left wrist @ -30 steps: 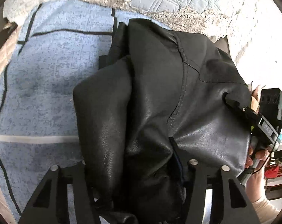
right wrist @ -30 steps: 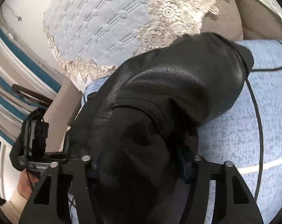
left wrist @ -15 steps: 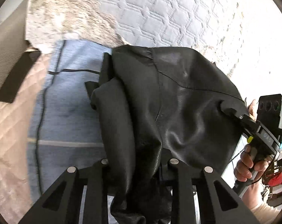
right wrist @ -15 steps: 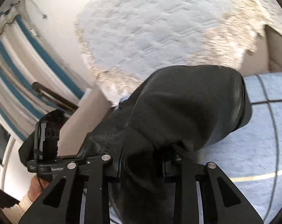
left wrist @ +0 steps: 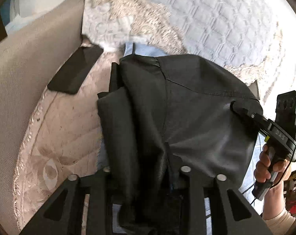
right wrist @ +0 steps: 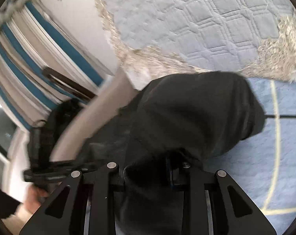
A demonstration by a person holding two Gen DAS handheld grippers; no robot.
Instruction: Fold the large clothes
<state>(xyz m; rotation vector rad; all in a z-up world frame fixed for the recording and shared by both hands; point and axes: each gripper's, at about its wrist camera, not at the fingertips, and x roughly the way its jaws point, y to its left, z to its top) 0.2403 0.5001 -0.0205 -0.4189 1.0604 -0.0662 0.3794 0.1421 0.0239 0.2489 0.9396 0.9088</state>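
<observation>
Black leather-like jacket (left wrist: 187, 117), smooth with stitched seams, bunched and lifted over a pale blue mat (right wrist: 265, 146), left gripper (left wrist: 146, 168) and right gripper (right wrist: 148, 164) each clamped on its folds after slight re-opening, quilted lace-edged cover (left wrist: 216, 19) behind, label on gripper body unreadable.

One black leather garment (left wrist: 187, 113). Two grippers: the left gripper (left wrist: 146, 176) and the right gripper (right wrist: 148, 170), each with two fingers. One dark phone (left wrist: 75, 72) lying on one beige quilted cover (left wrist: 55, 137). One light-blue quilted cover with lace trim (left wrist: 216, 19). One blue mat (right wrist: 285, 146). One hand (left wrist: 269, 166) visible.
</observation>
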